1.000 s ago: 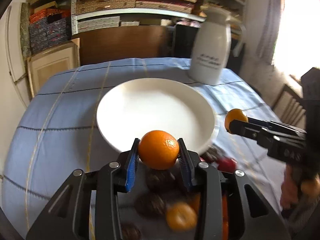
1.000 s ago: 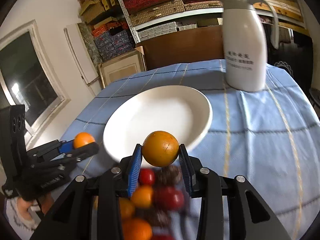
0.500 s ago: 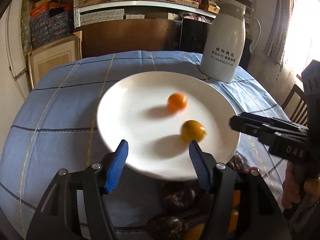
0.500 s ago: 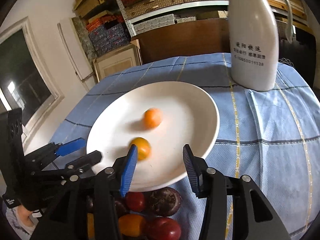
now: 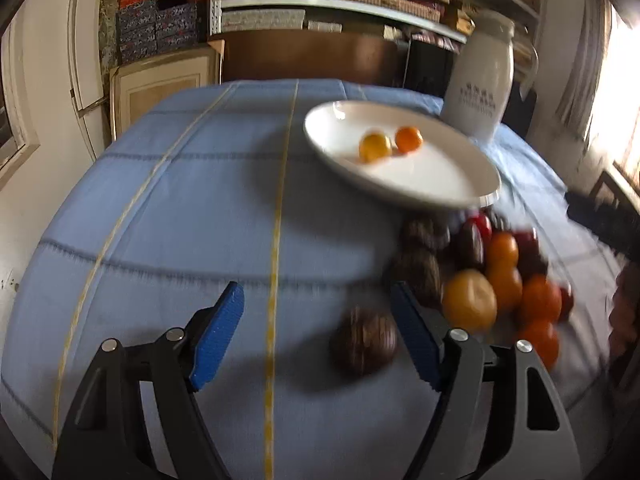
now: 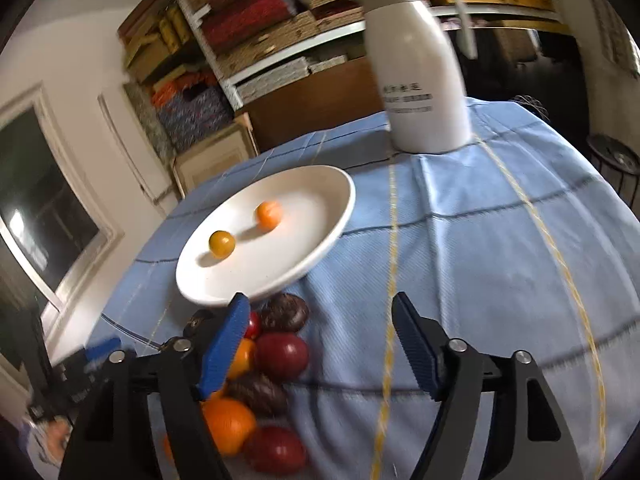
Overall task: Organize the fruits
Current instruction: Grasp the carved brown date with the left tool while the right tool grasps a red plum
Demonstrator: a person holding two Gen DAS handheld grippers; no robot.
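Left wrist view: we are holding the left gripper (image 5: 316, 328) released, jaws just opening, empty above a dark fruit (image 5: 363, 346) at lower centre; the right gripper (image 6: 320, 340) is likewise unclenched and opening. Beyond the fruit pile (image 6: 256, 384), two oranges (image 6: 268, 213) are sitting on the white plate (image 6: 320, 236), upper centre.

The plate (image 6: 320, 248) looks like glossy white ceramic. A matt blue woven cloth (image 6: 480, 260) covers the counter. The jug (image 6: 420, 92) appears smooth white plastic; dark fruits (image 5: 364, 344) look wrinkled.
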